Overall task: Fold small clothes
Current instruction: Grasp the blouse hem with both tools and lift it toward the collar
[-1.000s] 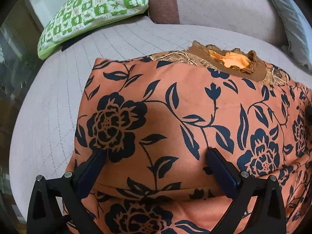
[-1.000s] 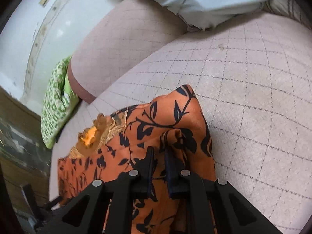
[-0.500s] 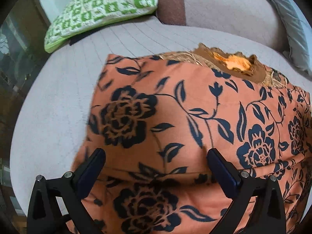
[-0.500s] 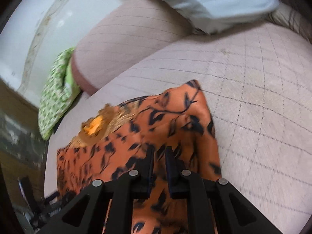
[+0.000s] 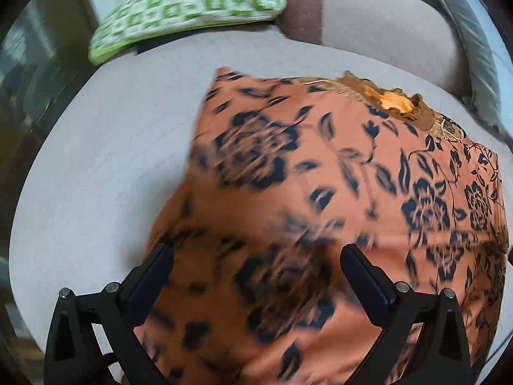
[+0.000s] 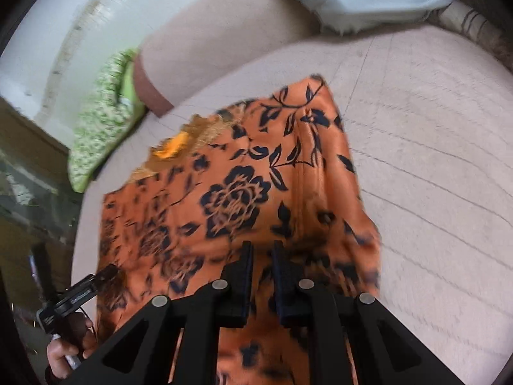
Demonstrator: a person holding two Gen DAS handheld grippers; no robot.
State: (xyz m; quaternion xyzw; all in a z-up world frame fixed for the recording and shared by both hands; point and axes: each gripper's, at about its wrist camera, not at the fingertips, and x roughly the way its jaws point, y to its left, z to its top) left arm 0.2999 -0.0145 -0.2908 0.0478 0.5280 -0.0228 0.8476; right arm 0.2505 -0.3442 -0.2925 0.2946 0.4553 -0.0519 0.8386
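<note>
Fingers first: the right gripper [image 6: 261,252] is pinched nearly closed on a ridge of the orange floral garment [image 6: 243,199], while the left gripper [image 5: 256,263] hangs wide apart over the near hem, gripping nothing. Garment lies spread on the beige sofa seat [image 5: 105,166], running straight away from both tools toward its collar [image 5: 389,101]. My read: right hand is placed to carry the fold. Green cushion [image 5: 189,6] sits well behind.

Garment [image 5: 320,192]: lies on sofa seat [image 5: 112,160], centre to lower right of frame. Patterned cushion [image 5: 192,3]: upper left, behind garment, against backrest [image 5: 384,25]. Second cushion [image 5: 465,32]: upper right edge. Left gripper [image 5: 256,263]: bottom centre, over garment.
</note>
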